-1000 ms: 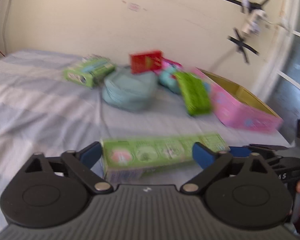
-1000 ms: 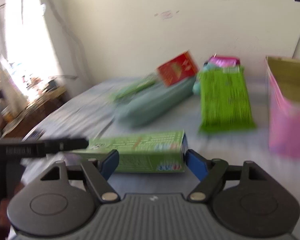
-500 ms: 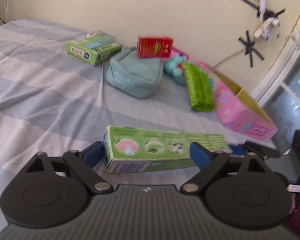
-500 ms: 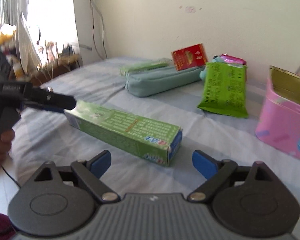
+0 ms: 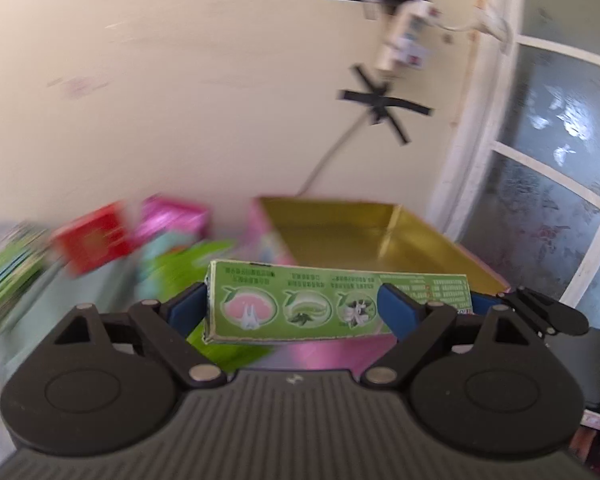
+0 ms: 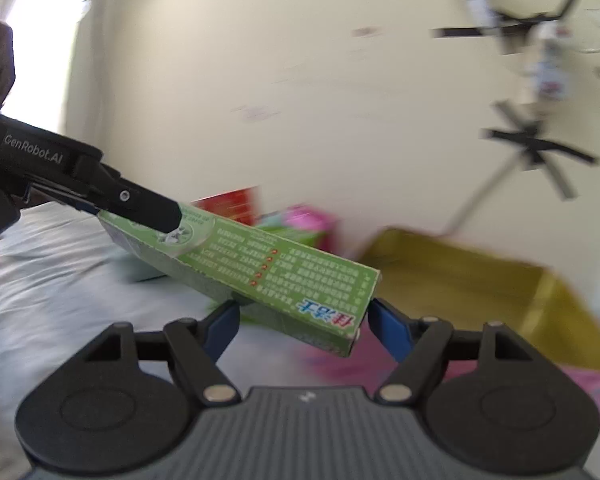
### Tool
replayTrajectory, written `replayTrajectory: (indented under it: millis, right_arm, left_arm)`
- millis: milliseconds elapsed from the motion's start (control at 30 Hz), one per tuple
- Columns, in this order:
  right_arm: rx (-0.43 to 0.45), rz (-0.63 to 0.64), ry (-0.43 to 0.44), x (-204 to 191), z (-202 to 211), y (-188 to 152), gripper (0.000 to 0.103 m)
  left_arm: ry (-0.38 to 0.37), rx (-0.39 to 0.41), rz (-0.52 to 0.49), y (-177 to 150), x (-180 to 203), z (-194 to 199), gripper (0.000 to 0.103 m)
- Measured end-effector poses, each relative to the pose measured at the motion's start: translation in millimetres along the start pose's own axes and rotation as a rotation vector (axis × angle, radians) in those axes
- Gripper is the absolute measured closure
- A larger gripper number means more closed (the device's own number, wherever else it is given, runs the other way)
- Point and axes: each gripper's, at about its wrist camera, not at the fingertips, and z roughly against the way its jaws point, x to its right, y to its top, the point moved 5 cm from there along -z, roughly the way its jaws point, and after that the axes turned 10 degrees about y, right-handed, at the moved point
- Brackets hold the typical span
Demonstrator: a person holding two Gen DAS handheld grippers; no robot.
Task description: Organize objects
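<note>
Hanging clear of the striped bedsheet (image 6: 60, 280), the long green carton (image 5: 340, 304) is carried by both grippers — the left gripper (image 5: 292, 308) pinches one end between its blue pads, and the right gripper (image 6: 300, 320), whose jaws have just been closing, clamps the other end. Behind the carton sits the pink tin (image 5: 380, 232), open, its gold inside showing, near the wall. Red, magenta and green packets lie blurred beside the tin — too smeared to tell apart.

"GenRobot.AI" stands in white on the left gripper (image 6: 140, 208).
</note>
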Motion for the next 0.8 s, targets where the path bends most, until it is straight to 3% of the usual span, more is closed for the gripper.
replayTrajectory:
  millis: [200, 367, 433, 600, 800]
  right_arm:
    - [-0.001, -0.036, -0.152, 83.2, 20.7, -5.3, 0.029]
    - [-0.069, -0.044, -0.226, 114.6, 13.0, -27.1, 0.029]
    - [-0.052, -0.063, -0.24, 120.6, 14.1, -32.9, 0.026]
    - [-0.004, -0.136, -0.256, 116.8, 9.9, -34.0, 0.015]
    - [0.088, -0.213, -0.237, 78.8, 10.9, -32.7, 0.013]
  left_arm:
    - [-0.065, -0.029, -0.058, 11.8, 61.8, -64.2, 0.011]
    - [-0.075, -0.107, -0.06, 0.9, 81.7, -104.8, 0.011]
    - [-0.073, -0.138, -0.059, -5.3, 83.9, -114.1, 0.011]
    - [-0.048, -0.112, -0.11, -15.5, 83.5, -102.4, 0.011]
    - [-0.042, -0.007, -0.104, -24.8, 37.3, -34.9, 0.01]
